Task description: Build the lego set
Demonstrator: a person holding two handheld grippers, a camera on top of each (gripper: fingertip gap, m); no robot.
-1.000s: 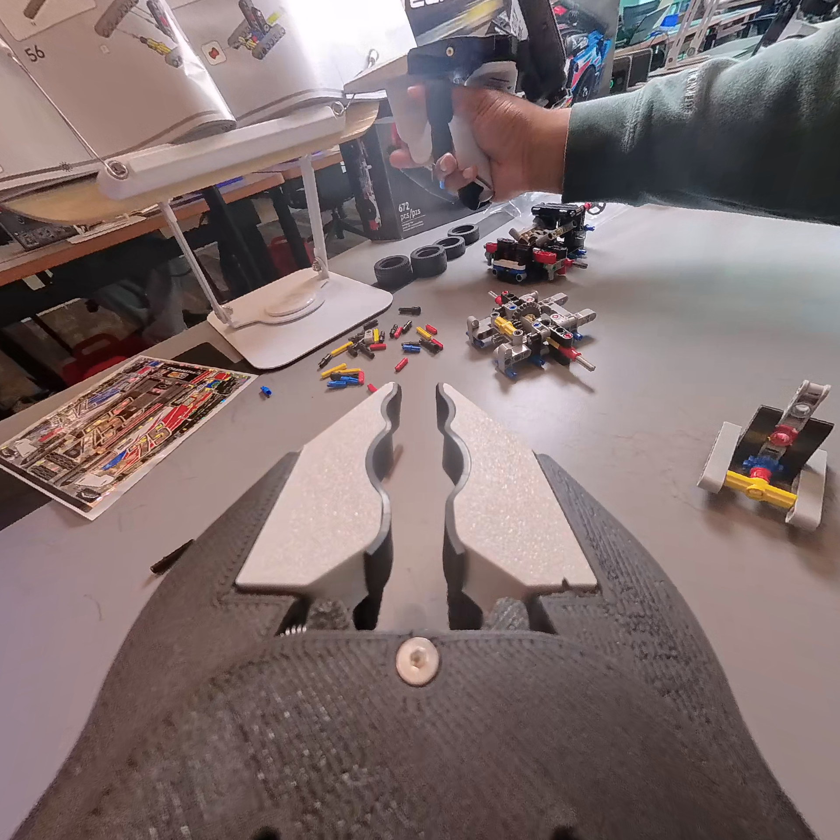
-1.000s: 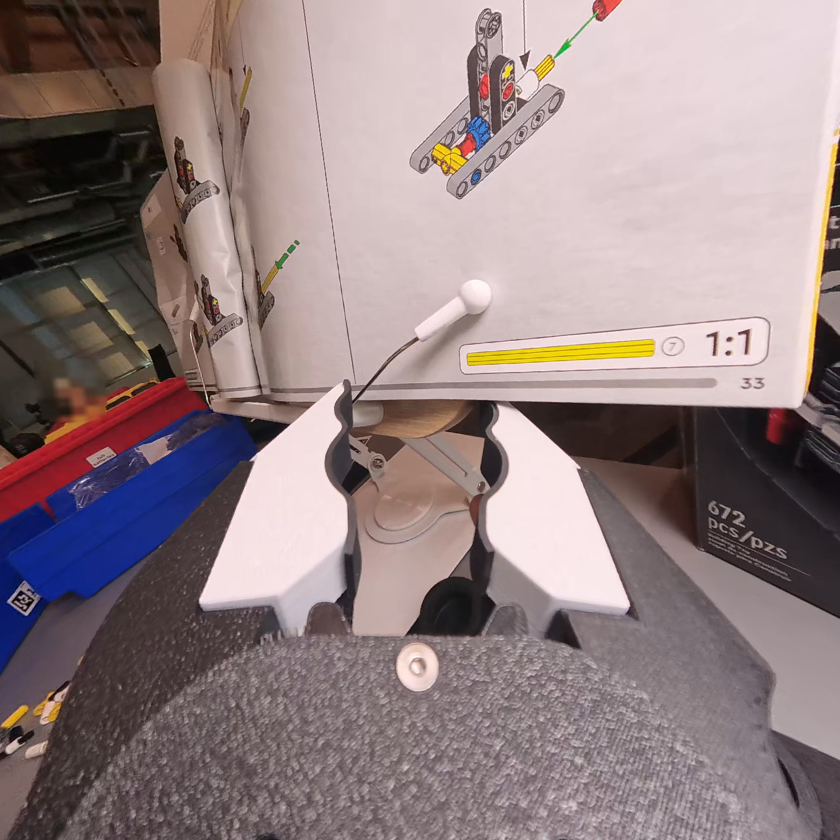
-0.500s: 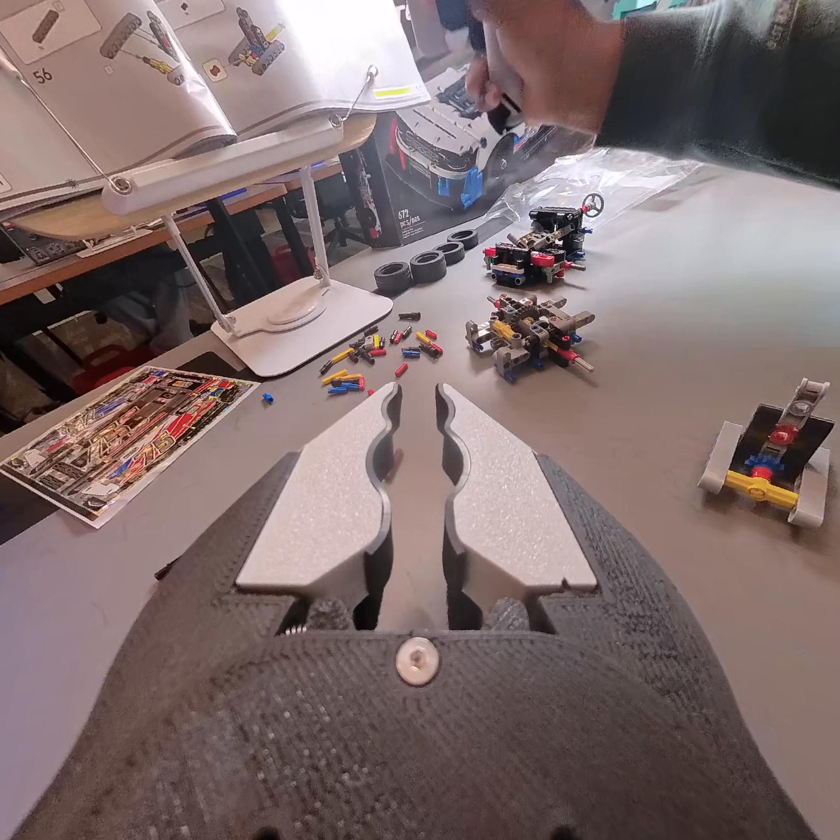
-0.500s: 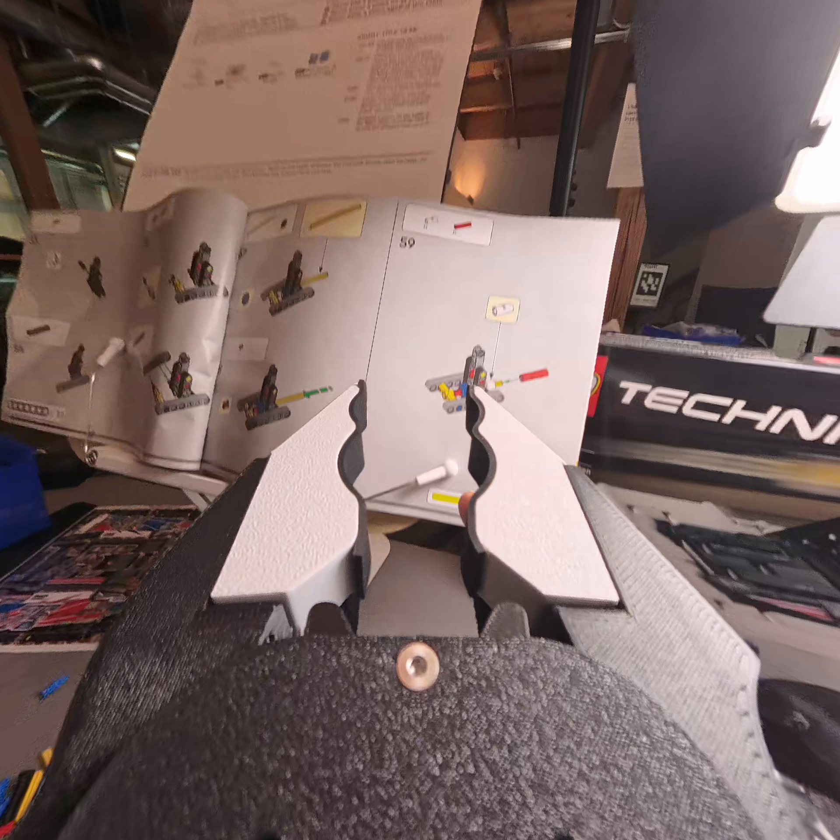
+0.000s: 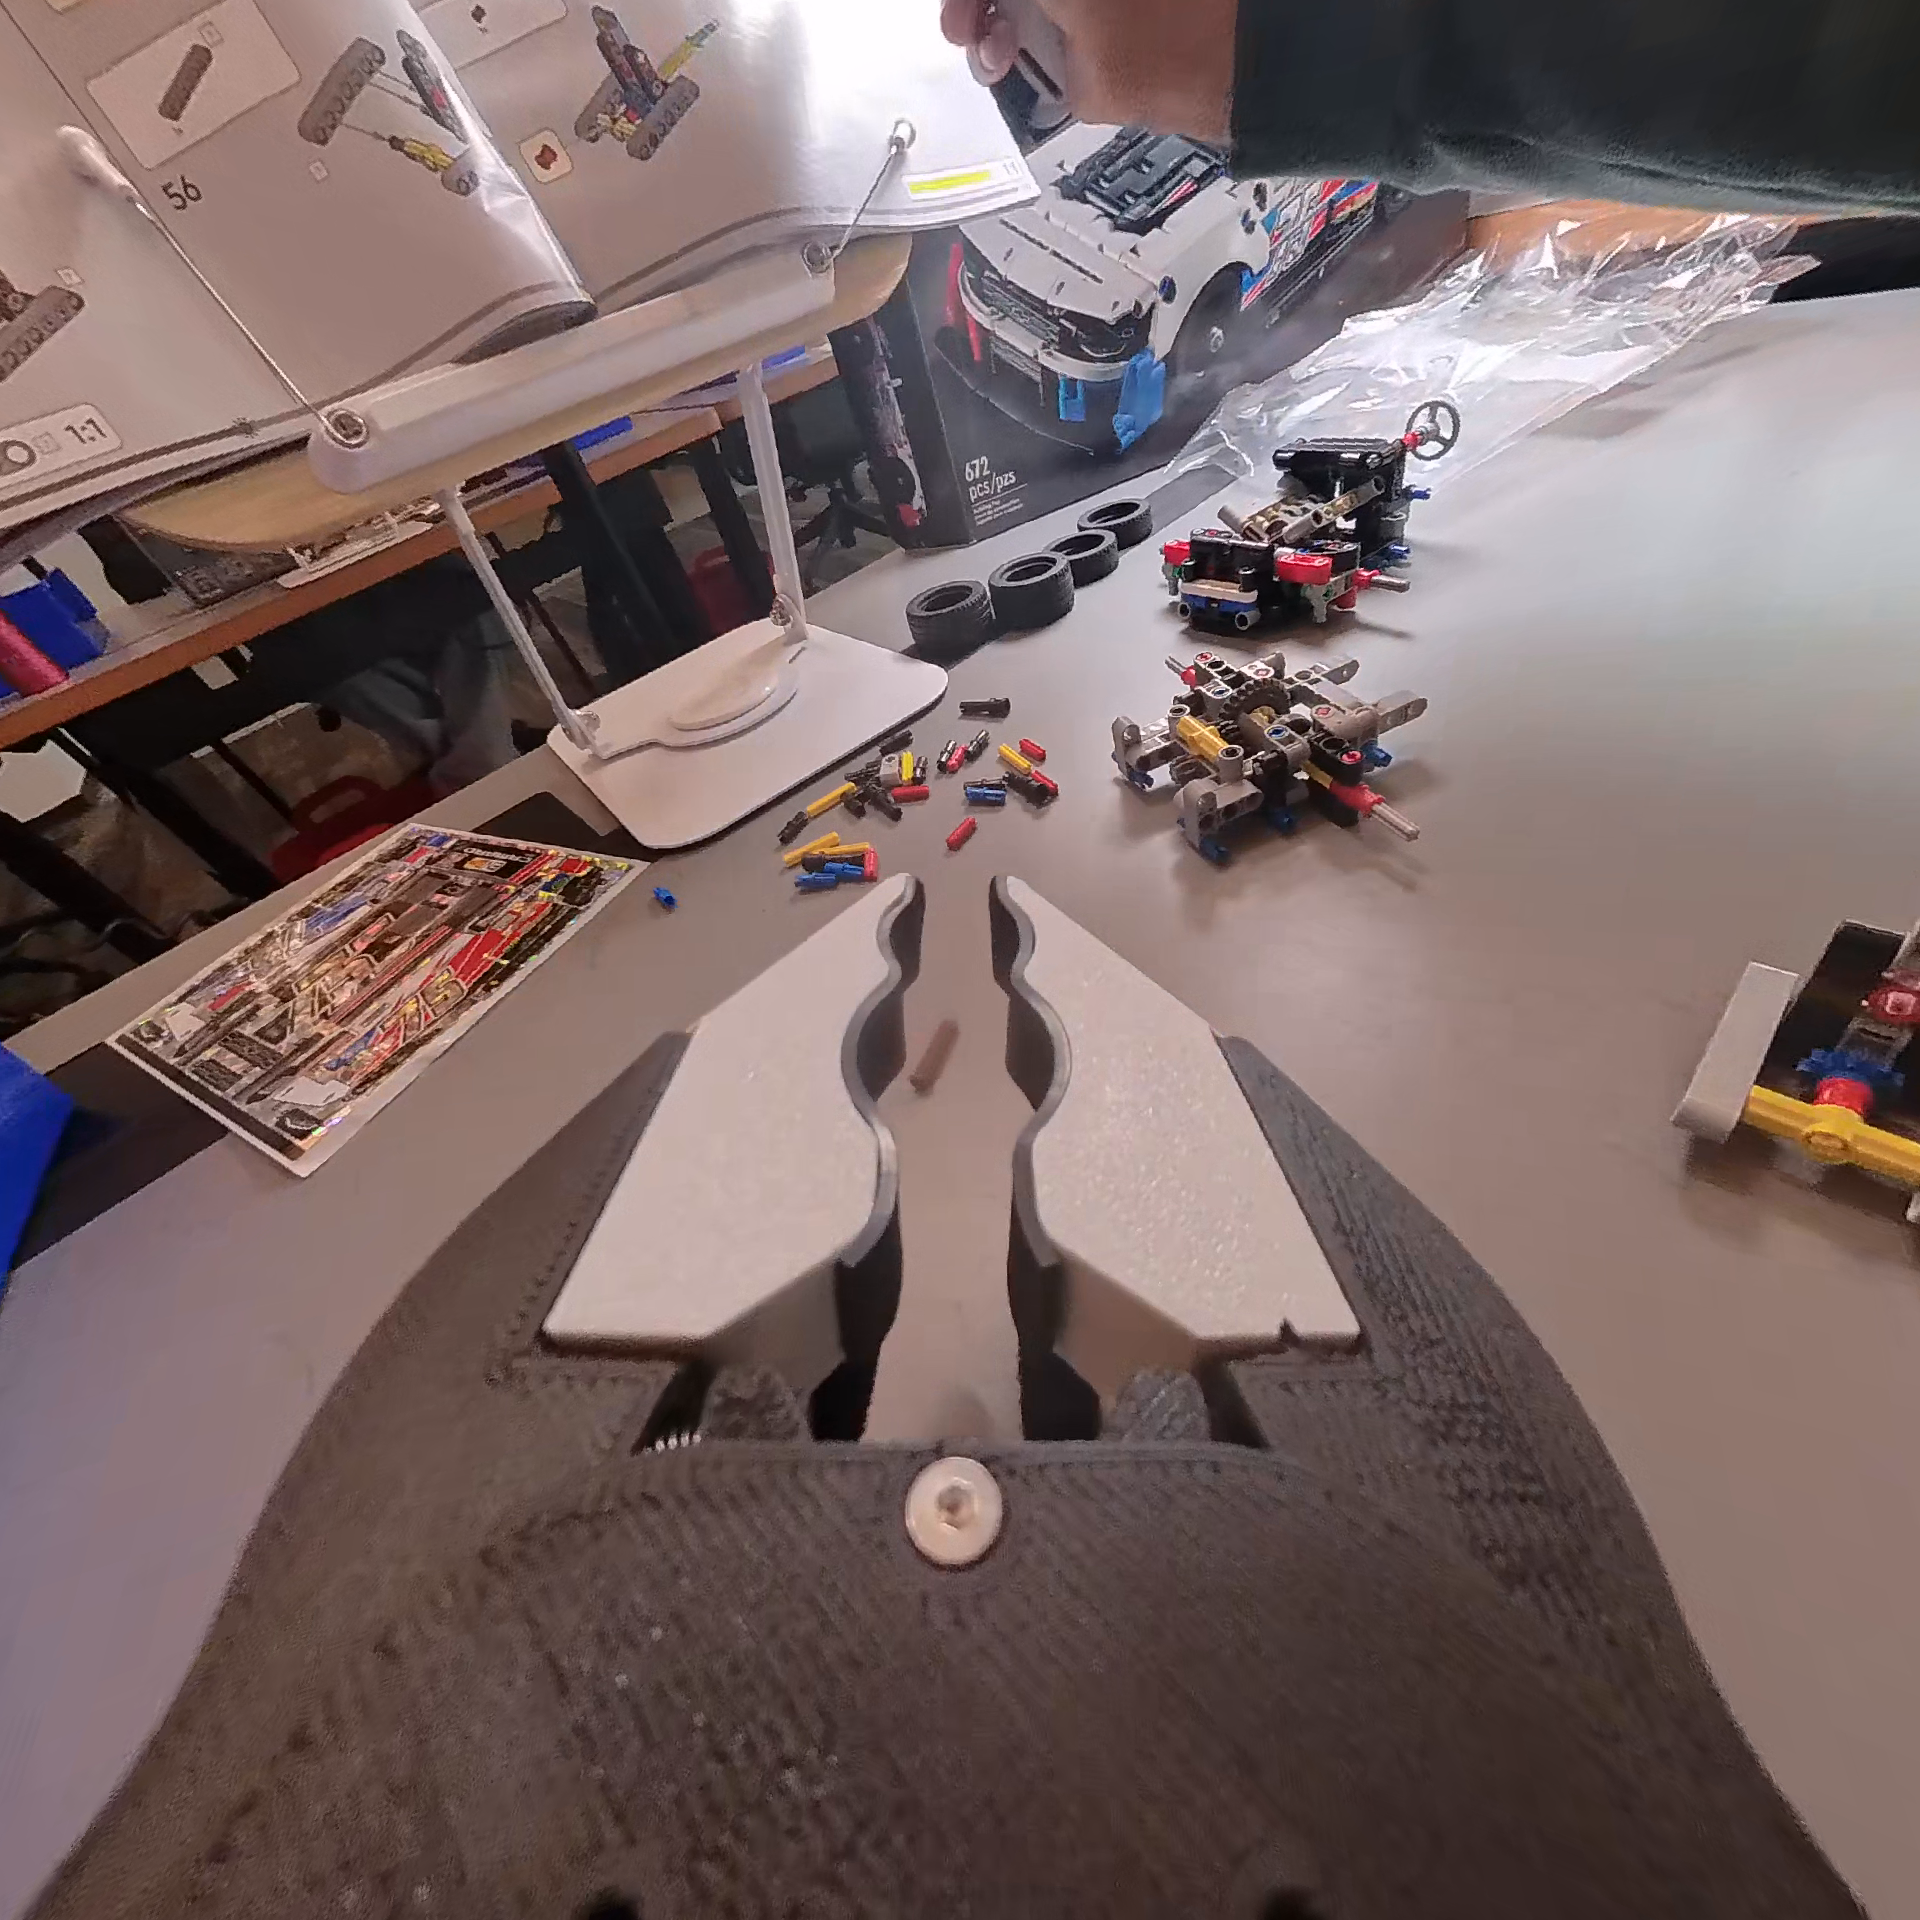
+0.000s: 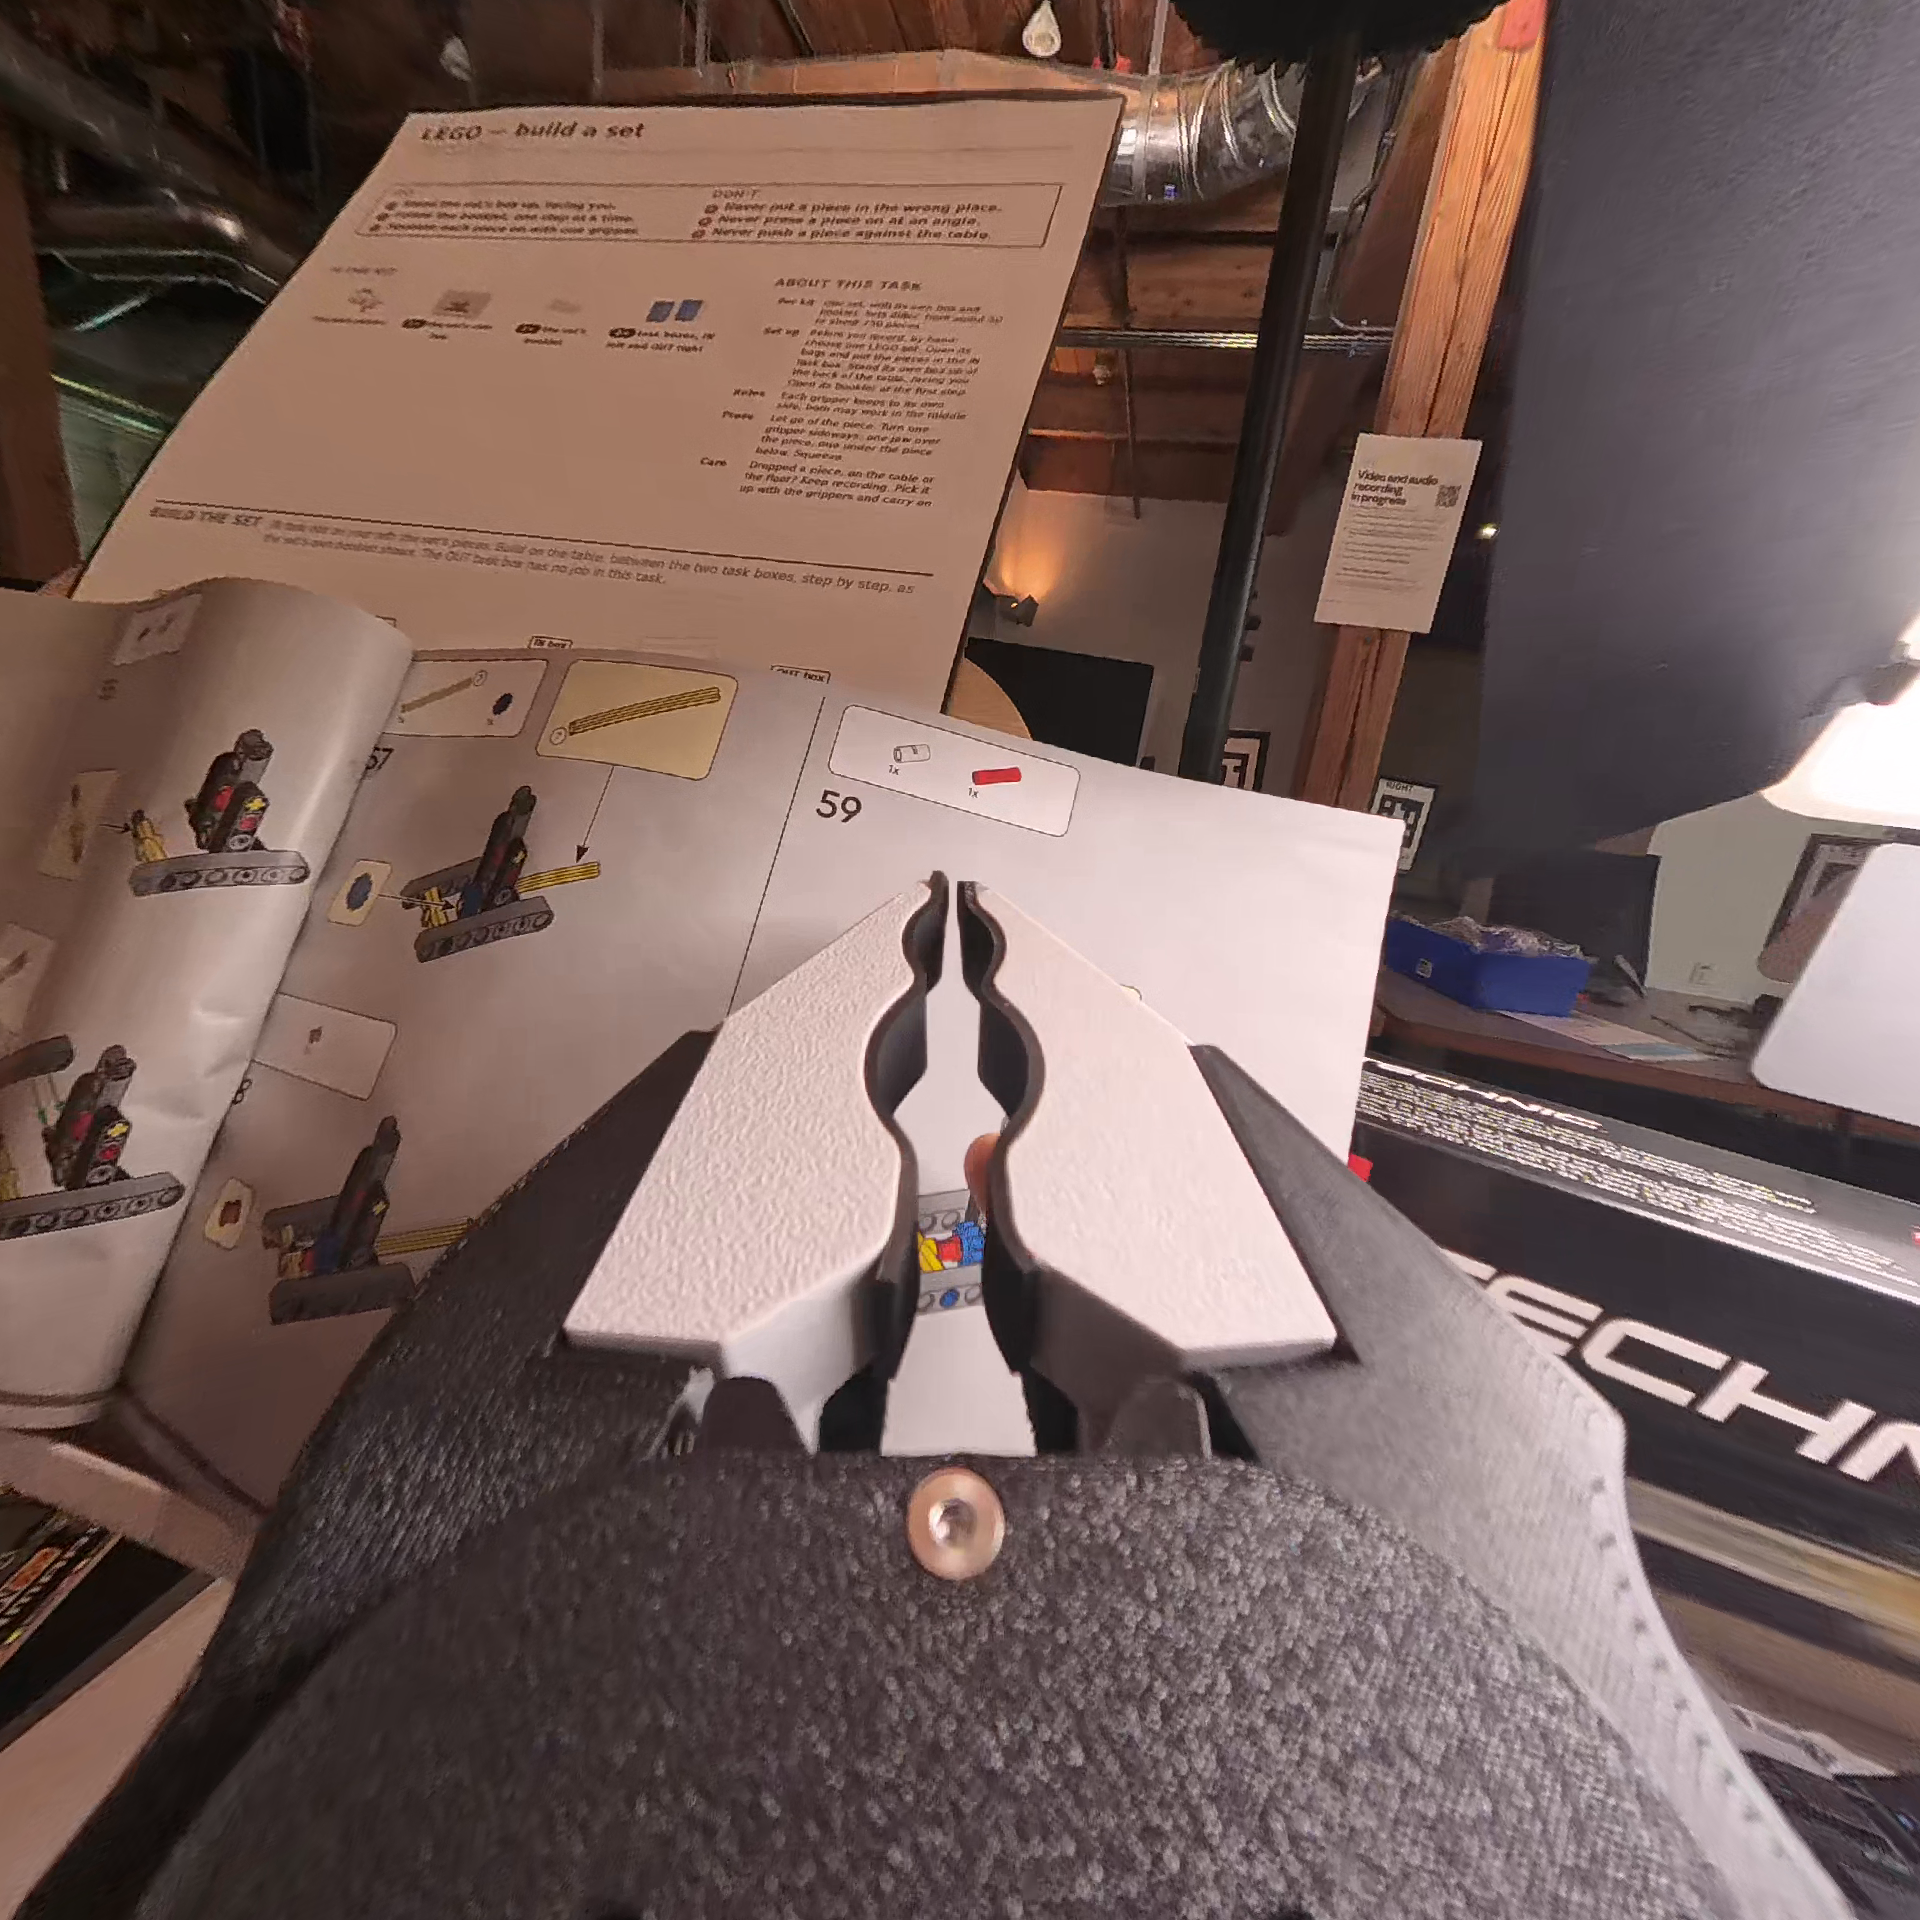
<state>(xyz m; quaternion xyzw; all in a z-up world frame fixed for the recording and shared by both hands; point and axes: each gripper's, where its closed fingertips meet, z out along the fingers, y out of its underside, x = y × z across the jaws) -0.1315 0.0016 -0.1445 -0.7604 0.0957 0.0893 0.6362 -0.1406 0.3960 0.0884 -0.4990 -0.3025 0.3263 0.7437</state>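
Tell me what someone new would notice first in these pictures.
The open booklet on its white stand fills the right wrist view, behind the nearly shut right gripper. On the grey table, scattered coloured pins and a half-built model lie beyond the open left gripper.

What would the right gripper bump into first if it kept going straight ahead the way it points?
Most likely the open booklet: the right gripper, nearly shut and holding nothing, points straight at the booklet's right-hand page, with nothing visible between them. How far off the page stands is hard to judge.
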